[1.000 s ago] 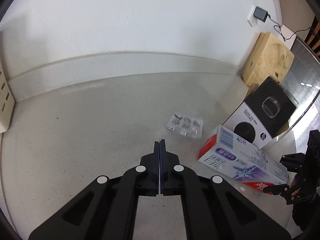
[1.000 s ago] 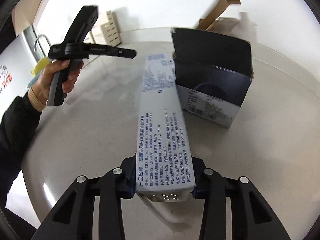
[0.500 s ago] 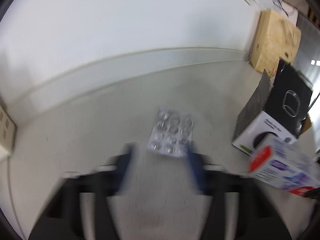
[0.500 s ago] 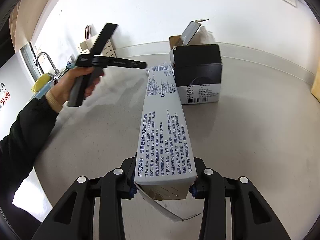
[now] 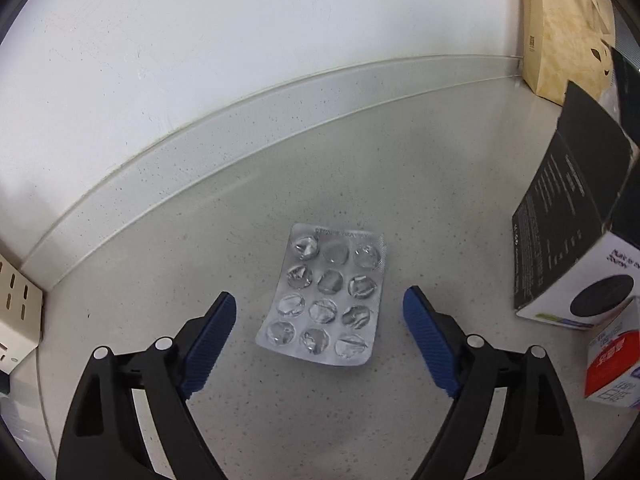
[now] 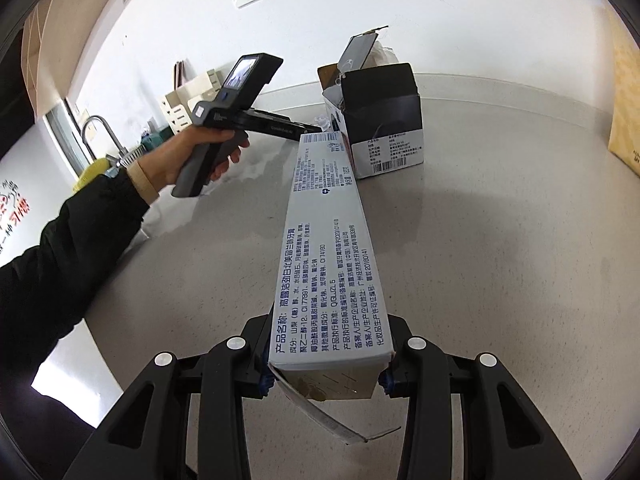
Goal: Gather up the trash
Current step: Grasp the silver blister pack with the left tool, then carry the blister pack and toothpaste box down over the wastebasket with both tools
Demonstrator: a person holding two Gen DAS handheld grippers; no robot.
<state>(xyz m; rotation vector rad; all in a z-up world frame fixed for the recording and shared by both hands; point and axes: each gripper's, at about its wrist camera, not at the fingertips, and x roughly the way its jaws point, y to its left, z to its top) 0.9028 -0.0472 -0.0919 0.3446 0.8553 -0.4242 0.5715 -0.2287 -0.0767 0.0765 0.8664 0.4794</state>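
Observation:
An empty silver blister pack [image 5: 326, 295] lies flat on the grey counter. My left gripper [image 5: 320, 308] is open, its blue pads on either side of the pack's near half, just above it. My right gripper [image 6: 326, 376] is shut on the near end of a long white toothpaste box [image 6: 326, 248] and holds it above the counter, pointing away. The box's red end shows in the left wrist view [image 5: 612, 364]. The left gripper's handle [image 6: 236, 120] shows in the right wrist view.
An open black and white carton [image 5: 572, 240] stands on the counter at the right, also seen in the right wrist view [image 6: 380, 116]. A tan paper bag [image 5: 560, 28] leans at the wall. A beige organiser [image 5: 16, 312] stands at the left. A sink tap [image 6: 100, 132] is far left.
My left gripper has opened and moved forward and down over the blister pack. My right gripper has lifted the toothpaste box up and back from the carton.

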